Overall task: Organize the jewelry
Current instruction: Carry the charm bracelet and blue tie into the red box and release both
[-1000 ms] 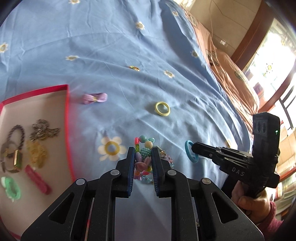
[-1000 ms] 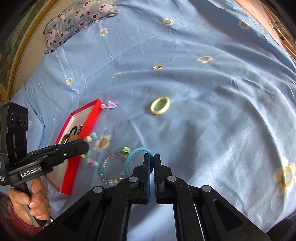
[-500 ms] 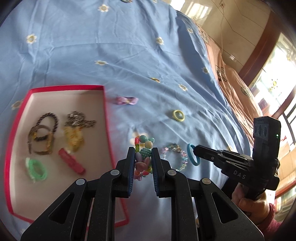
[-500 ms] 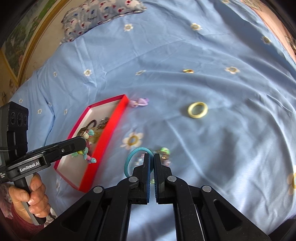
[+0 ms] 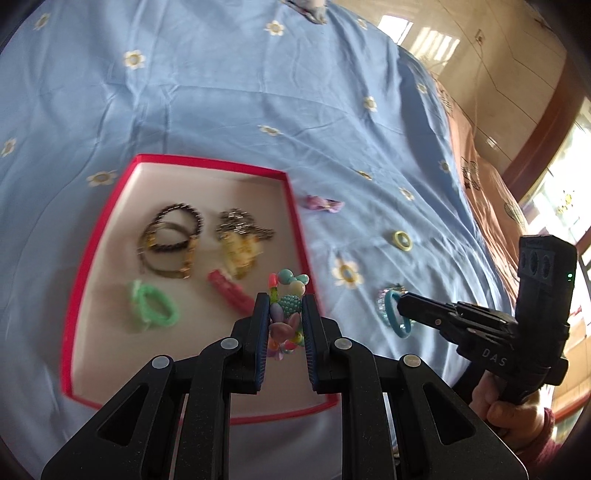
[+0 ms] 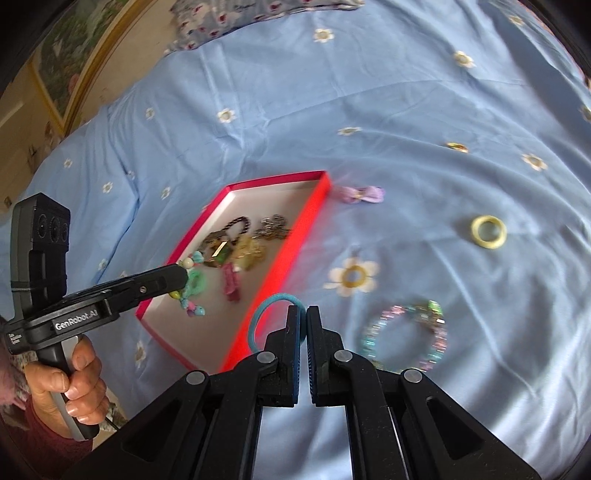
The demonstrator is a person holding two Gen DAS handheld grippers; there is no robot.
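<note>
A red-rimmed tray (image 5: 295,206) (image 6: 291,251) lies on the blue bedsheet and holds several pieces of jewelry. My left gripper (image 5: 285,306) is shut on a colourful bead bracelet (image 5: 288,295) and hangs over the tray's right part. In the right wrist view that gripper (image 6: 183,275) shows with the beads (image 6: 190,308) dangling over the tray. My right gripper (image 6: 303,314) is shut on a teal hair tie (image 6: 266,306), just right of the tray's near corner. The left wrist view shows the teal hair tie (image 5: 397,319) in it too.
On the sheet right of the tray lie a pastel bead bracelet (image 6: 406,332), a yellow ring (image 6: 488,232), a purple bow clip (image 6: 360,194) and a small gold piece (image 6: 457,147). A hand (image 6: 74,384) holds the left gripper's handle. A patterned pillow (image 6: 258,14) lies at the far edge.
Both grippers have moved left toward the tray with their pieces. The left one now hangs over the tray; the pastel bracelet is left behind on the sheet.
</note>
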